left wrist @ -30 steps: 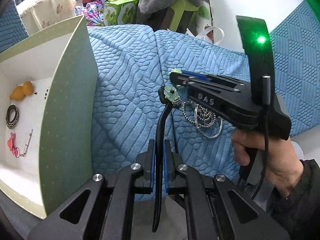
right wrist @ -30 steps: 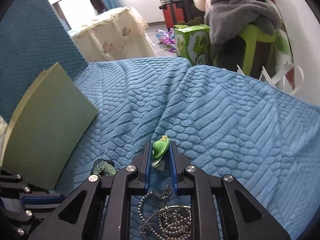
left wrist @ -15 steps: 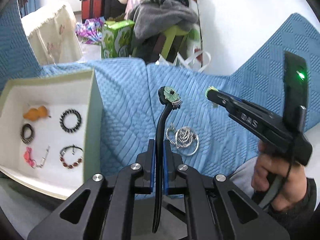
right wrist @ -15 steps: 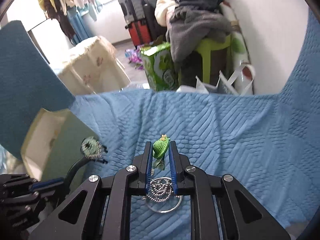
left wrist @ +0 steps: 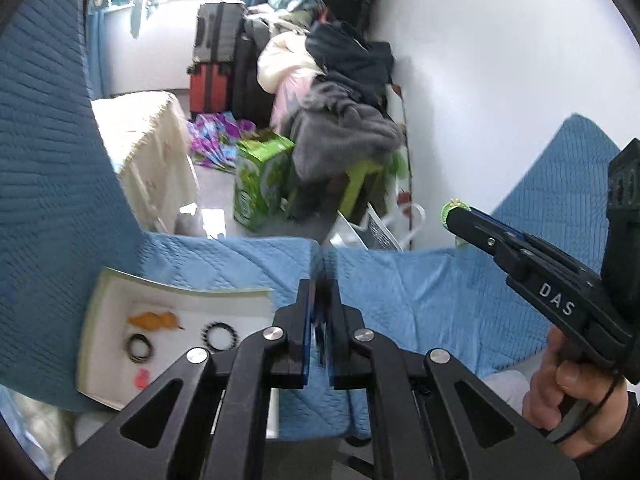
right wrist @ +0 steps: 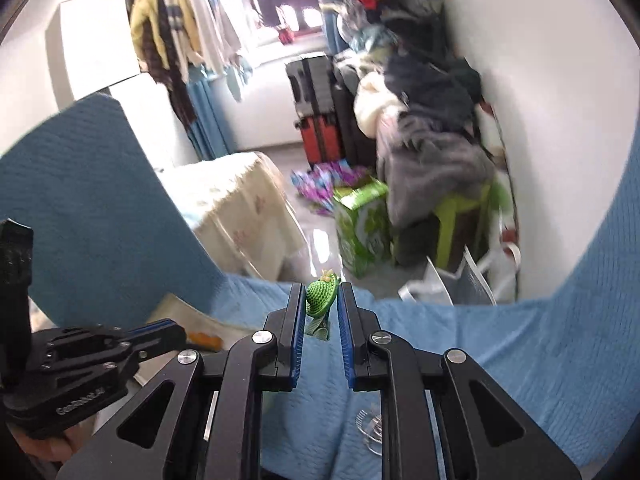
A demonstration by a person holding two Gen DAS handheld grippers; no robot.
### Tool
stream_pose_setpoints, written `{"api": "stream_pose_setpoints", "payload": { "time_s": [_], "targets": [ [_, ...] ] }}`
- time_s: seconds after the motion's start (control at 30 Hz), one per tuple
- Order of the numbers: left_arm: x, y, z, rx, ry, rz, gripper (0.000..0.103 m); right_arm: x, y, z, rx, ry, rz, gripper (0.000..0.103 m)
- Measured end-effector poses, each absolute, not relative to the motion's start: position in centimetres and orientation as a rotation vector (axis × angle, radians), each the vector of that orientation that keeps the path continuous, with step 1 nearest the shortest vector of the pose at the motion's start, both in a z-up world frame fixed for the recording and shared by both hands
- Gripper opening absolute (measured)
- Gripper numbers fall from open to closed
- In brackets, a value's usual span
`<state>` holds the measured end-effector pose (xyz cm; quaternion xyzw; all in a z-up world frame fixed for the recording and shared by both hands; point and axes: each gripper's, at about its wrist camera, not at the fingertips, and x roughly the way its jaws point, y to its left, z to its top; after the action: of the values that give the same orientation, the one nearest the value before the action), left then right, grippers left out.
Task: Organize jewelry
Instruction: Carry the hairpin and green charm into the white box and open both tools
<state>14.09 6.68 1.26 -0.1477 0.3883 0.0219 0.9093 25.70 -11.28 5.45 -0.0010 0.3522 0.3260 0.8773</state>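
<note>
My right gripper (right wrist: 320, 290) is shut on a green crocheted hair clip (right wrist: 321, 300), held high above the blue quilted cover (right wrist: 500, 360). In the left wrist view the clip (left wrist: 450, 211) peeks from the right gripper (left wrist: 456, 218). My left gripper (left wrist: 322, 286) is shut. No hair stick shows past its tips, only a thin dark blur between the pads. Below it on the left lies the white box (left wrist: 96, 320) with an orange gourd charm (left wrist: 154, 319), two dark bracelets (left wrist: 219, 336) and a pink piece (left wrist: 141, 380). A silver bead chain with a ring (right wrist: 370, 428) lies on the cover.
A person's hand (left wrist: 576, 392) grips the right tool. Past the cover's edge are a cream-covered table (right wrist: 240, 216), a green carton (right wrist: 360, 228), a green stool under a clothes pile (right wrist: 436, 160), suitcases (right wrist: 316, 112) and a white wall on the right.
Both grippers have risen and tipped up, so the room fills the views. The black hair stick with the green flower no longer sticks out of the left gripper. The clip stays gripped.
</note>
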Motion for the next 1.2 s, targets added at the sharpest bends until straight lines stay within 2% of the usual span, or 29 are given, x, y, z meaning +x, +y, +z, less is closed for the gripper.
{"api": "stream_pose_setpoints", "payload": {
  "time_s": [0.13, 0.37, 0.73, 0.97, 1.07, 1.1, 1.17, 1.2],
  "targets": [
    [13.1, 10.1, -0.2, -0.345, 0.805, 0.086, 0.005, 24.7, -7.4, 4.5, -0.029, 0.767, 0.74, 0.014],
    [11.6, 14.9, -4.6, -0.406, 0.851, 0.142, 0.005, 22.2, -1.9, -0.8, -0.084, 0.874, 0.803, 0.014],
    [11.5, 16.1, -10.2, -0.435, 0.958, 0.14, 0.005, 19.7, 1.2, -7.4, -0.143, 1.002, 0.795, 0.015],
    [11.6, 16.0, -9.4, -0.43, 0.945, 0.15, 0.005, 19.7, 1.2, -6.7, -0.145, 0.991, 0.816, 0.016],
    [11.5, 15.6, -8.2, -0.372, 0.929, 0.189, 0.006, 19.9, 0.6, -5.3, -0.149, 0.959, 0.828, 0.022],
    [11.5, 15.4, -7.7, -0.364, 0.92, 0.19, 0.01, 20.0, 0.2, -4.7, -0.145, 0.945, 0.831, 0.022],
    [11.4, 15.1, -6.7, -0.365, 0.9, 0.186, 0.03, 20.3, -0.7, -3.6, -0.131, 0.924, 0.838, 0.023],
    [11.4, 14.9, -6.3, -0.36, 0.89, 0.188, 0.047, 20.4, -1.5, -2.8, -0.13, 0.906, 0.83, 0.023]
  ]
}}
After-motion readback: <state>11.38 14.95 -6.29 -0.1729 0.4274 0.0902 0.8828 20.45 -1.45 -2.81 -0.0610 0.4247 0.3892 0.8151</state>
